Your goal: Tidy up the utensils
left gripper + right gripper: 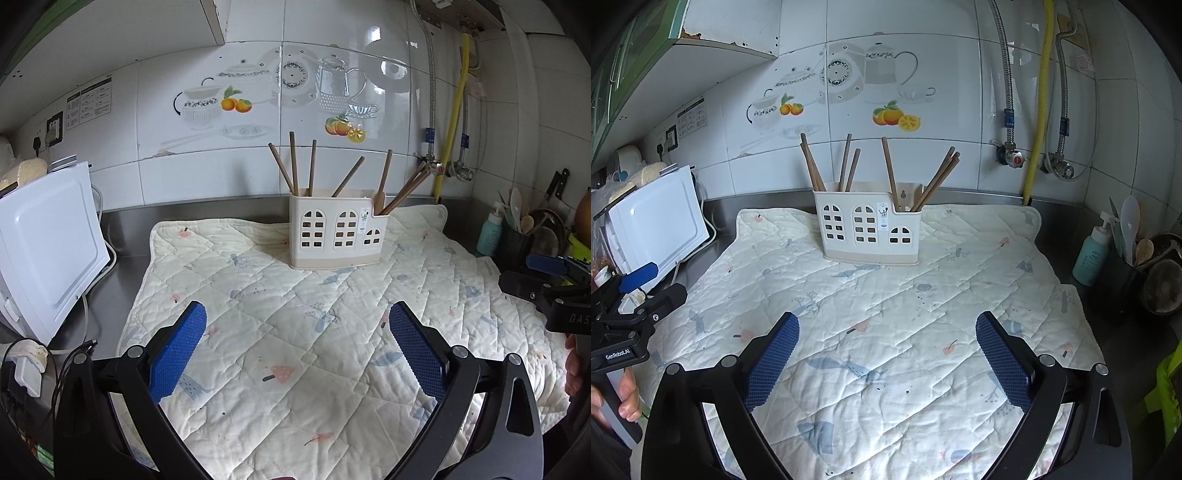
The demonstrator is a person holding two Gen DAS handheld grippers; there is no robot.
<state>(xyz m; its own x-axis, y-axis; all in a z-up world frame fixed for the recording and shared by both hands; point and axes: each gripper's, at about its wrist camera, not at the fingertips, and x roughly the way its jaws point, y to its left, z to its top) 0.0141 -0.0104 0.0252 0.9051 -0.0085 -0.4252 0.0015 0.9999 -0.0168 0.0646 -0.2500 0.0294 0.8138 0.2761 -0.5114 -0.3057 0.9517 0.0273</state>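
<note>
A cream plastic utensil holder [338,232] with window cut-outs stands at the back of a quilted mat [295,332]; it also shows in the right wrist view [870,230]. Several wooden chopsticks [293,166] stand in its tall part, and more chopsticks [936,181] plus a wooden spoon handle [384,181] lean in the low right part. My left gripper [297,325] is open and empty above the mat's near half. My right gripper [886,332] is open and empty, also over the mat. Each gripper shows at the edge of the other's view.
A white appliance [44,251] with cables stands on the steel counter at the left. A teal pump bottle [1093,254] and a dark pot of ladles and spoons [1134,236] stand at the right. Pipes and a yellow hose [1039,99] run down the tiled wall.
</note>
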